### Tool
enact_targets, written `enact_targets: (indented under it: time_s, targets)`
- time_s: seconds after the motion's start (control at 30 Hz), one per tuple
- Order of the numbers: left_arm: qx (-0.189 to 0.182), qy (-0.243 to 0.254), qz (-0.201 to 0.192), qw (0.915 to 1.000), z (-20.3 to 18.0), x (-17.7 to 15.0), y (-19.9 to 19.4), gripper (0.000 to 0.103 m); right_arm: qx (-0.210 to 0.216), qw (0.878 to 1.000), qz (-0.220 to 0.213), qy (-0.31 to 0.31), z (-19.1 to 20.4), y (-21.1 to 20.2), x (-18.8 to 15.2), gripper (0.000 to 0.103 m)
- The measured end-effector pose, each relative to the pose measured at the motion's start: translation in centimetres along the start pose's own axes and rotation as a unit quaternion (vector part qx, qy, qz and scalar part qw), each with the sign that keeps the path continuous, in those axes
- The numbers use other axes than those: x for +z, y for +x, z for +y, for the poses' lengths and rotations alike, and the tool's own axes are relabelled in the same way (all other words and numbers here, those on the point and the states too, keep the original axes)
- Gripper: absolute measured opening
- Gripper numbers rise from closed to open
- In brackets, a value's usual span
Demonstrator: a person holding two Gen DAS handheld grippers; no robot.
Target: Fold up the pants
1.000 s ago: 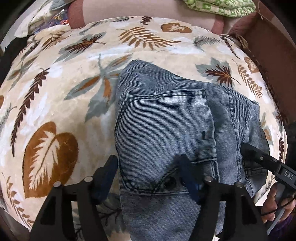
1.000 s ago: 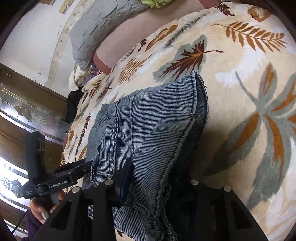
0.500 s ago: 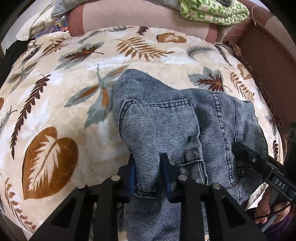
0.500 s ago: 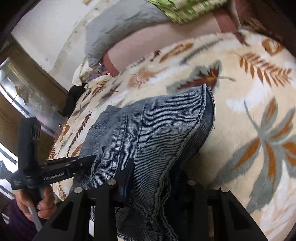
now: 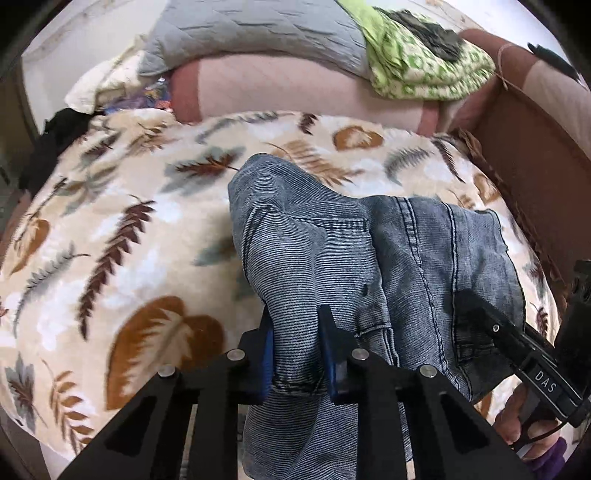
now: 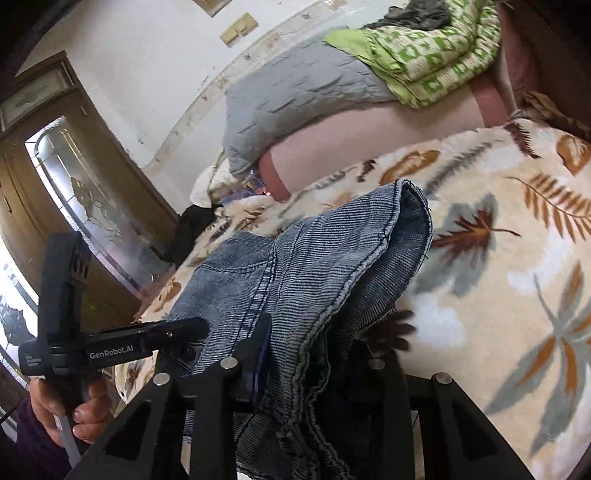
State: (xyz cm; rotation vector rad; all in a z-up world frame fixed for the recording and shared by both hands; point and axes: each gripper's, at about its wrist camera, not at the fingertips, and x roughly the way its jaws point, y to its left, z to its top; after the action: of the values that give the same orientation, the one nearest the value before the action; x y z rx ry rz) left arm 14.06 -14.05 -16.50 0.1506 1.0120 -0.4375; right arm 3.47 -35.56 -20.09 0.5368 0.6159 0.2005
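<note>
My left hand-held gripper (image 5: 295, 343) was clenched on a bunched fold of the jeans (image 5: 369, 258), its jaws closing with the denim pinched between the blue pads. The jeans lay on the bed's leaf-print blanket (image 5: 110, 240), bulging up at the centre of the left wrist view and trailing off toward six o'clock between my fingers.

My right hand-held gripper (image 6: 314, 365) was grasping the other side of the jeans (image 6: 314, 266), jaws closing too, with the seamed edge packed between them. One pad showed at its left; the other was buried under cloth. From that view the denim humped up toward twelve o'clock, with its hem at about one o'clock.

Toward twelve o'clock, beyond the blanket, a grey quilt (image 5: 258, 33) and a green patterned cover (image 5: 424, 70) were heaped on a pink bolster (image 5: 295, 92).
</note>
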Motion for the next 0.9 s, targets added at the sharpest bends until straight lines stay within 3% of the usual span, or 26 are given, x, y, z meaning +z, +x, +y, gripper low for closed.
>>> enact_targets:
  time_s: [0.17,0.27,0.33,0.4,0.63,0.77,0.9]
  targets:
    - [0.032,0.000,-0.001,0.9995,1.4,0.5,1.1,0.023,-0.017,1.000,0.012,-0.001,0.8,2.9,0.4,0.033]
    - [0.067,0.001,0.027,0.9974,2.1,0.0,4.0,0.025,-0.045,0.997,0.060,-0.002,0.4,6.1,0.2,0.033]
    - [0.095,0.000,0.050,0.9942,2.5,-0.6,6.0,0.032,-0.099,0.989,0.108,-0.005,-0.5,8.6,-0.4,0.038]
    - [0.113,0.006,0.058,0.9918,2.6,-1.4,7.5,0.042,-0.112,0.986,0.123,0.000,-1.2,9.4,-0.7,0.048]
    - [0.164,0.058,0.020,0.9845,0.6,-1.8,5.3,0.047,-0.127,0.985,0.113,0.004,-1.3,7.8,-0.6,0.061]
    - [0.188,0.069,-0.037,0.9791,-0.3,-2.1,1.3,0.068,-0.143,0.986,0.083,-0.014,-0.7,5.2,-0.6,0.062]
    - [0.203,0.076,-0.101,0.9710,-1.2,-2.5,-3.6,0.070,-0.154,0.986,0.027,-0.052,0.8,1.6,-1.1,0.062]
